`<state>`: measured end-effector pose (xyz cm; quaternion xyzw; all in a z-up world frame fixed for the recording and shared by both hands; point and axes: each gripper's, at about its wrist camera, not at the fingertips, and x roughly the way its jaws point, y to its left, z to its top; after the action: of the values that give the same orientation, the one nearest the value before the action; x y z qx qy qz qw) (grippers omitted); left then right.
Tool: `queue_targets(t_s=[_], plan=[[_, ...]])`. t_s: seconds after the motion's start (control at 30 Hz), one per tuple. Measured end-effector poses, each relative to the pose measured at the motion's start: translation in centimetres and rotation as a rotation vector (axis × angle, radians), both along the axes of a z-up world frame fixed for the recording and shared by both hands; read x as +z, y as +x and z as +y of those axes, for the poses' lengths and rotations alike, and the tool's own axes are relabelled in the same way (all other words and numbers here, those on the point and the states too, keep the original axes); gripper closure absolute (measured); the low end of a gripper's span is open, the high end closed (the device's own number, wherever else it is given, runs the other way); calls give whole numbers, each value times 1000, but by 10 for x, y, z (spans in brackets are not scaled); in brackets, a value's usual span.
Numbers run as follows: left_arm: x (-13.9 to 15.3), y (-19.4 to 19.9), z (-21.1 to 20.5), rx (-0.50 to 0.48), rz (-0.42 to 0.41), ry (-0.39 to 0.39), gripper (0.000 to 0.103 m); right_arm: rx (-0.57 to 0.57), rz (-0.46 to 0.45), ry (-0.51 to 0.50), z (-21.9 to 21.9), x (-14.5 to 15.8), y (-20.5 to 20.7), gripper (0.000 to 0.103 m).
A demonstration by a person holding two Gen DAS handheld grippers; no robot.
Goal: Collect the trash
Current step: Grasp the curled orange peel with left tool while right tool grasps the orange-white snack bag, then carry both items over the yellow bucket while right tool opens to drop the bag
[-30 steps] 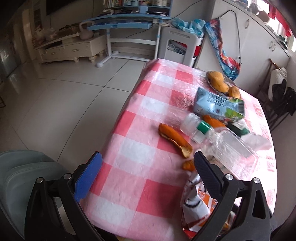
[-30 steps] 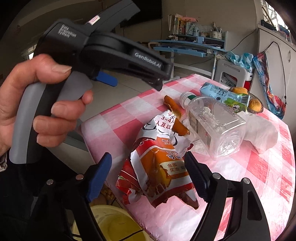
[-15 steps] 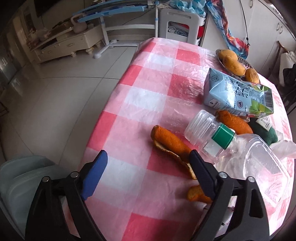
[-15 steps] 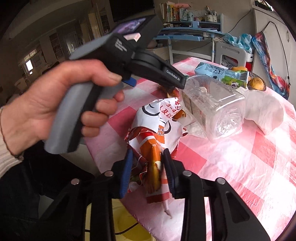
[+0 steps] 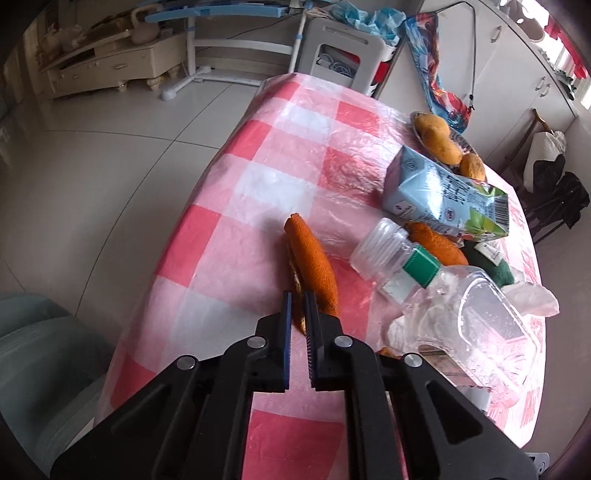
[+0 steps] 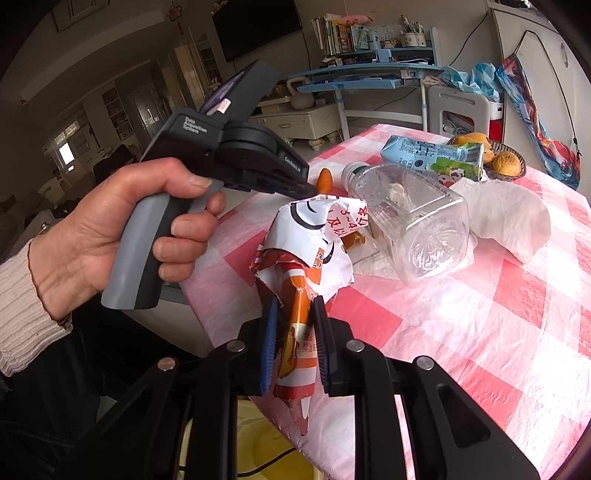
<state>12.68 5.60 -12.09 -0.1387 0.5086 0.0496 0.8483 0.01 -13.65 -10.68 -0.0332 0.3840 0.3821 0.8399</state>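
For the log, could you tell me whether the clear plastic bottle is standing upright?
No, the clear plastic bottle lies on its side on the checked tablecloth.

right tongs (image 6: 294,314) clamped on snack wrapper (image 6: 310,251) | clear bottle (image 6: 413,218) lying beside it on table (image 6: 498,332)

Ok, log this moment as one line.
left gripper: shut on peel | right gripper: shut on wrapper | bottle: on table

We were in a home living/dining room. Dining table with pink checked tablecloth (image 5: 280,177), fruit bowl (image 6: 511,157) on it. Wall TV (image 6: 258,26) and cream TV cabinet (image 5: 114,68) behind, blue study desk (image 6: 369,74) with a shelf of books (image 6: 334,35), tiled floor (image 5: 92,147), white cupboards (image 5: 517,74).
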Motion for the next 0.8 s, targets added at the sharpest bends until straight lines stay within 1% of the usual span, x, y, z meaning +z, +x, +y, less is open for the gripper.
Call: queue_targets(t_s=[0.07,0.1,0.13,0.2,0.23,0.4,0.5,0.53,0.6,0.67,0.73,0.8], plan=[[1,0,1,14,-3,13,92,-2,-2,1,-1,1,1,83],[4,-1,-1,12,-13,31,84,-7,-2,2,-2,1,4,83],[7,-3,-3,8,-25,49,70,-9,-1,4,-4,1,4,83],[12,-2,-9,10,-45,103,55,-11,0,8,-5,1,6,83],[12,0,-11,9,-48,118,54,-14,0,8,-5,1,5,83],[1,9,-17,-8,-21,117,54,-12,6,13,-6,1,5,83],[-1,11,-19,-15,-34,141,55,-10,9,16,-7,1,6,83],[-1,11,-18,-14,-40,141,64,-8,10,18,-7,1,5,83],[-2,9,-15,-17,-53,125,85,-5,12,26,-8,2,5,83],[0,7,-11,-15,-61,86,88,1,13,36,-9,3,4,83],[5,2,-11,-16,-84,80,90,6,13,48,-11,5,4,83],[18,-7,-13,-31,-121,75,90,14,14,70,-14,8,3,83]])
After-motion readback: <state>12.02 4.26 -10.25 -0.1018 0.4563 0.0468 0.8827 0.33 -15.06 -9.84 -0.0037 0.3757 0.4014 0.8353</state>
